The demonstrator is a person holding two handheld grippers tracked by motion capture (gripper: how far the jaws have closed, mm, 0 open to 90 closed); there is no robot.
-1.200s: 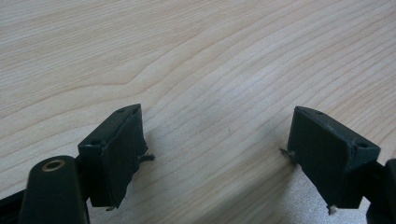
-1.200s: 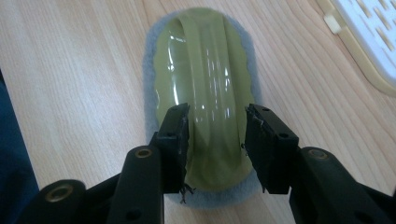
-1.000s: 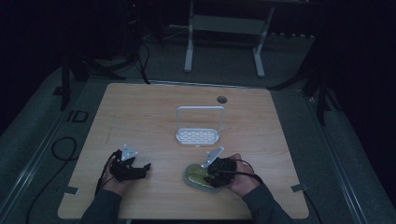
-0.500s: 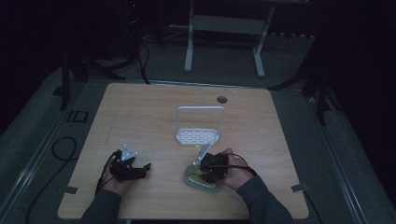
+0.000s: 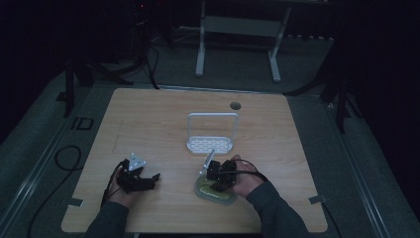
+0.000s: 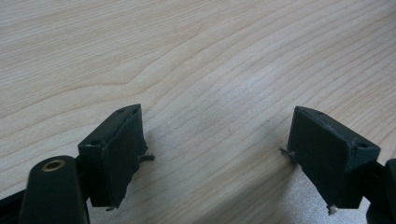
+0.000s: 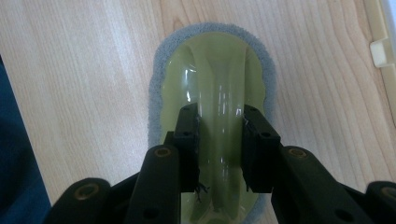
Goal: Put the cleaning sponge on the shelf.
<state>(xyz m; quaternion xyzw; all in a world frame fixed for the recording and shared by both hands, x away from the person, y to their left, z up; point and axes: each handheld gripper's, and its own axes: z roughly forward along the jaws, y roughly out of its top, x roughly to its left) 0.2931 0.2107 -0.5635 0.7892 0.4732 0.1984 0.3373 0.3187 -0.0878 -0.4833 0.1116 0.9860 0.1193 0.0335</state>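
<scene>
Yellow-green plastic, glossy and moulded, forms the back of the scrubbing pad [image 7: 212,88] we are working on, with a raised ridge handle [image 7: 219,116] running down its middle and a grey fleecy pad edge [image 7: 156,98] showing all round. It lies flat on the worktop [image 5: 148,119] near the front edge, right of centre, just in front of the white rack [image 5: 210,144].

We judge it light, with a stiff shell and a soft, yielding underside. The shiny plastic looks slippery, so the ridge is the sensible place to take hold, low on its flanks where the sides are steepest; pinching the fleece rim would only bend it.

Our right hand-held gripper [image 7: 219,140] straddles that ridge from above, and its jaws have just been closing, with the ridge between them; the pads seem to be at the flanks, though we cannot say they press firmly yet. Our left hand-held gripper [image 6: 215,154] rests spread wide over bare wood toward the front left corner, holding nothing.
</scene>
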